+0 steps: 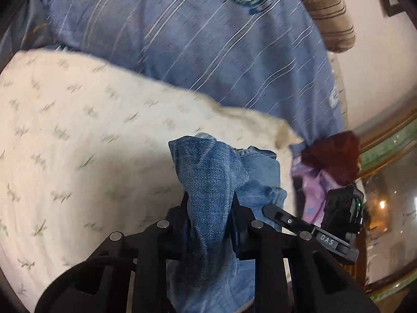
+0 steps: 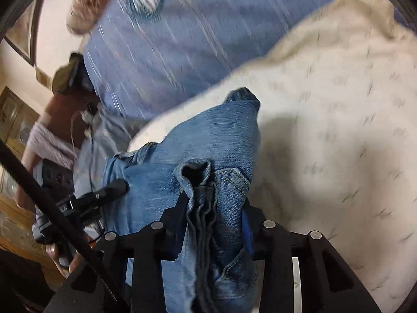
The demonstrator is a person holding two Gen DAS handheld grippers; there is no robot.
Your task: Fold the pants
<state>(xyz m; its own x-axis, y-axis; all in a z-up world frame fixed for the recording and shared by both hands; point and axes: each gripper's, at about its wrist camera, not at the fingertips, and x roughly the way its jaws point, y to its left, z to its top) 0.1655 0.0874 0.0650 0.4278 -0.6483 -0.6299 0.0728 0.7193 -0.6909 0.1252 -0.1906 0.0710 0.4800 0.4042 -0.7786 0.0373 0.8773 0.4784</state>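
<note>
The pants are blue denim jeans (image 1: 211, 195), bunched and lifted over a white bed sheet with small leaf prints (image 1: 78, 135). My left gripper (image 1: 208, 208) is shut on a fold of the denim, which sticks up between its black fingers. My right gripper (image 2: 213, 203) is shut on another bunch of the jeans (image 2: 216, 140), with hems and seams pinched between its fingers. The right gripper also shows in the left wrist view (image 1: 312, 229), close by on the right. The left gripper shows in the right wrist view (image 2: 104, 193) at the left. Both views are motion-blurred.
A blue striped blanket with a round emblem (image 1: 208, 39) lies beyond the sheet. A brown patterned bolster (image 1: 325, 7) lies at the far edge. A dark red and a lilac cloth (image 1: 331, 156) lie at the right. Wooden furniture (image 2: 15, 120) stands beside the bed.
</note>
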